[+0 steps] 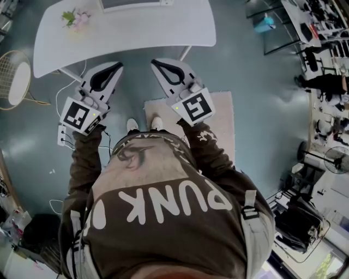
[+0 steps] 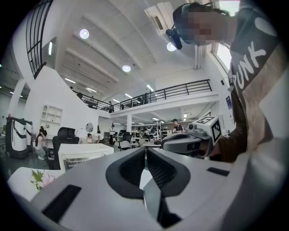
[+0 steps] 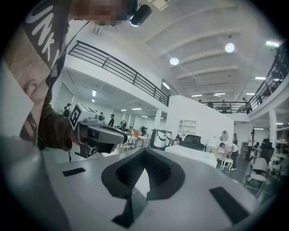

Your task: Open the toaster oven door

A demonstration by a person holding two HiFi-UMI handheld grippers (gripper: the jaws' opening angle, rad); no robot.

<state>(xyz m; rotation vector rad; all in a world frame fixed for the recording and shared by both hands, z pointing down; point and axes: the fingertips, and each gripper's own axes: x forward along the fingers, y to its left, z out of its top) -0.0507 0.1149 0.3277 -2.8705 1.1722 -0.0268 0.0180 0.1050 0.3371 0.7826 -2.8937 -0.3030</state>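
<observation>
The white toaster oven [image 1: 136, 4] stands at the far edge of the white table [image 1: 163, 30], only its front strip showing in the head view. It appears as a white box in the left gripper view [image 2: 83, 155] and beyond the jaws in the right gripper view [image 3: 192, 155]. I hold both grippers side by side in front of the table, well short of the oven. My left gripper [image 1: 117, 66] [image 2: 145, 150] is shut with nothing in it. Equally shut and empty is my right gripper [image 1: 155, 62] [image 3: 145, 152].
A small bunch of pink flowers [image 1: 76, 19] [image 2: 39, 179] lies on the table's left part. A wicker chair [image 1: 13, 79] stands to the left, a pale rug [image 1: 218, 120] lies underfoot, and a power strip [image 1: 62, 136] sits by my left foot. Desks and people fill the right side.
</observation>
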